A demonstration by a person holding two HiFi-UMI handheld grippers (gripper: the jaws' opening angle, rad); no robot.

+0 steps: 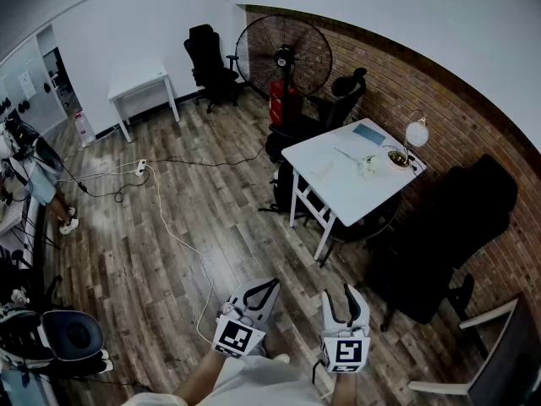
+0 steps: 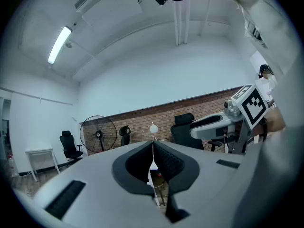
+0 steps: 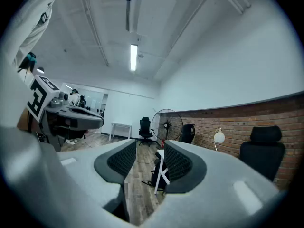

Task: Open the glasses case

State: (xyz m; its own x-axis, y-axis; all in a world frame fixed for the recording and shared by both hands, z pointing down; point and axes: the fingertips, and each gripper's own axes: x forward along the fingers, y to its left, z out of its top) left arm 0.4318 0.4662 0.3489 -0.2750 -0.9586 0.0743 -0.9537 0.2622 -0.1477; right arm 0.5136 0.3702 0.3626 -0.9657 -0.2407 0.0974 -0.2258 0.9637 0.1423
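Status: left gripper pressed together, empty; right gripper part spread, empty. Both well apart from white table at 1 o'clock. On it probable glasses case, flat, bluish; too small to confirm. Likely light, rigid, slippery: pin base, lift lid at seam opposite hinge.
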